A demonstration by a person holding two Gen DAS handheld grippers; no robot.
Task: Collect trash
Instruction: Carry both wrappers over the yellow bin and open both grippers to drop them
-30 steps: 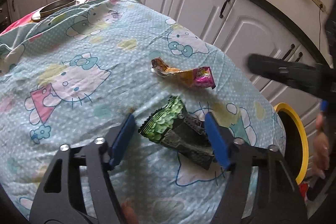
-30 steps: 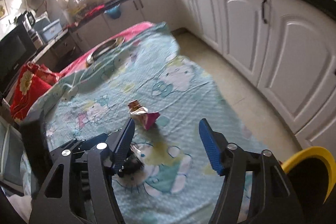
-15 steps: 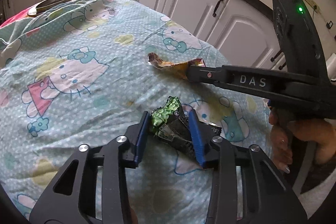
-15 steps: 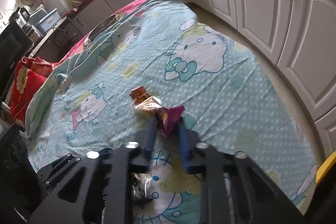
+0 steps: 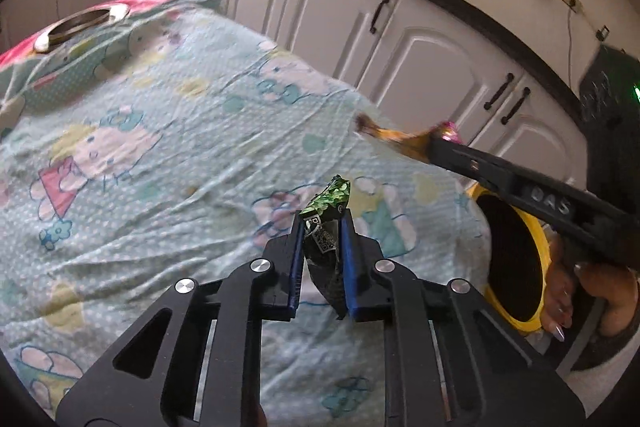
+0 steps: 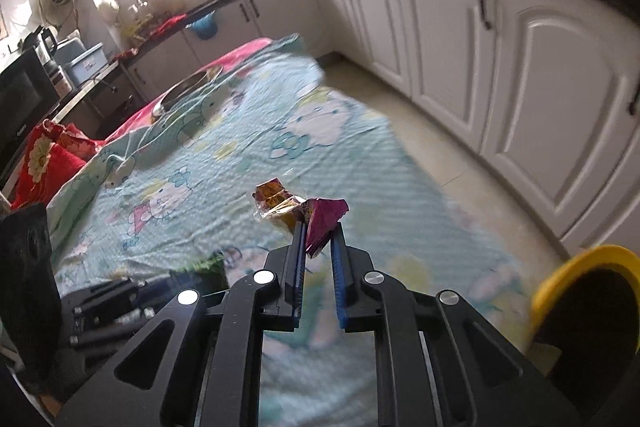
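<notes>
Over a bed sheet (image 5: 168, 131) printed with cartoon cats, which covers the table, two hand-held grippers each carry a piece of litter clear of the cloth. White cabinets (image 5: 400, 39) under a dark counter line the wall beyond the sheet, and a yellow-rimmed bin (image 5: 516, 259) stands just off the sheet's near right corner, its dark mouth facing the cameras. A metal bowl (image 5: 80, 23) rests at the sheet's far end. The left gripper (image 5: 322, 223) is clenched on a green wrapper (image 5: 328, 203), whose crumpled top and printed code stick up between the blue pads above the sheet's near edge. The right gripper (image 6: 318, 227) is clamped on an orange-and-magenta wrapper (image 6: 304, 209), held above the sheet's near right part, close to the bin; in the left wrist view that wrapper (image 5: 400, 137) juts from the jaw tips, blurred
</notes>
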